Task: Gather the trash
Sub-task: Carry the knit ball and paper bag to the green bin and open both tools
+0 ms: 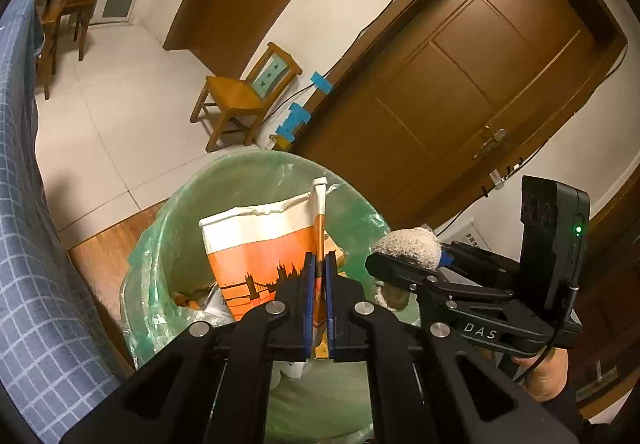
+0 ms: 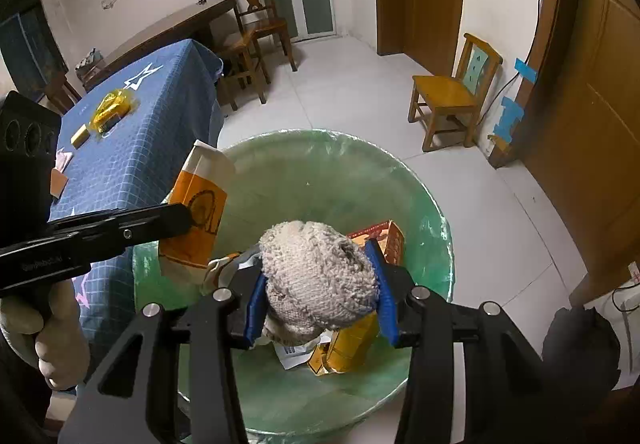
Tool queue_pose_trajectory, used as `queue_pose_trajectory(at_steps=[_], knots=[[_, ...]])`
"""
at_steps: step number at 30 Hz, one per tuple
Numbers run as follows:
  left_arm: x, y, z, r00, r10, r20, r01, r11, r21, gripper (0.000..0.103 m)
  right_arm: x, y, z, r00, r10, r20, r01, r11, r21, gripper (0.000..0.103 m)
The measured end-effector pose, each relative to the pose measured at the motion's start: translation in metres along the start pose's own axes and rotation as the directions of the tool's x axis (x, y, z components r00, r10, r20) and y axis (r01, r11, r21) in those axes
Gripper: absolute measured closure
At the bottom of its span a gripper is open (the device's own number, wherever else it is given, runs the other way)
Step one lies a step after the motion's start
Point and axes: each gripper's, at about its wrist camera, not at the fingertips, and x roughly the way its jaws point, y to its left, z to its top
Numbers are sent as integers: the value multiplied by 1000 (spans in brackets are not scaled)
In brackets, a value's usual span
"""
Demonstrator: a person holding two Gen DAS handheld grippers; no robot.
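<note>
My left gripper (image 1: 319,264) is shut on a flattened orange-and-white paper cup (image 1: 256,244) and holds it over the green-lined trash bin (image 1: 160,228). The cup also shows in the right wrist view (image 2: 200,204), at the bin's left rim. My right gripper (image 2: 320,284) is shut on a balled grey knitted glove (image 2: 316,276) above the bin (image 2: 360,180). The glove shows in the left wrist view (image 1: 408,246) too. Inside the bin lie a red-brown carton (image 2: 384,240), a yellow box (image 2: 348,348) and paper scraps.
A table with a blue checked cloth (image 2: 140,148) stands left of the bin, with a yellow wrapper (image 2: 110,110), a small box (image 2: 80,134) and scraps on it. A small wooden chair (image 2: 452,92) and brown doors (image 1: 460,92) stand beyond.
</note>
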Motion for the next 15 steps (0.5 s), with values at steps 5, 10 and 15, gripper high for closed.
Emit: queue_pose_trajectory(at_steps=[5,10,15], knots=[[0,-1,-2,1000,-4,10,4,1000,10,98,0,-3,2,1000,7,5,-7,1000,0,60],[-9,-12,-1,1000,-6,18,5,1000,22,98,-3,-5,4,1000,12,17,-12,1000,-5,57],[-19,-15,0,999,21,31,-22,999,24,58,-11,-11,1,999,6,40,-6,1000,11,42]])
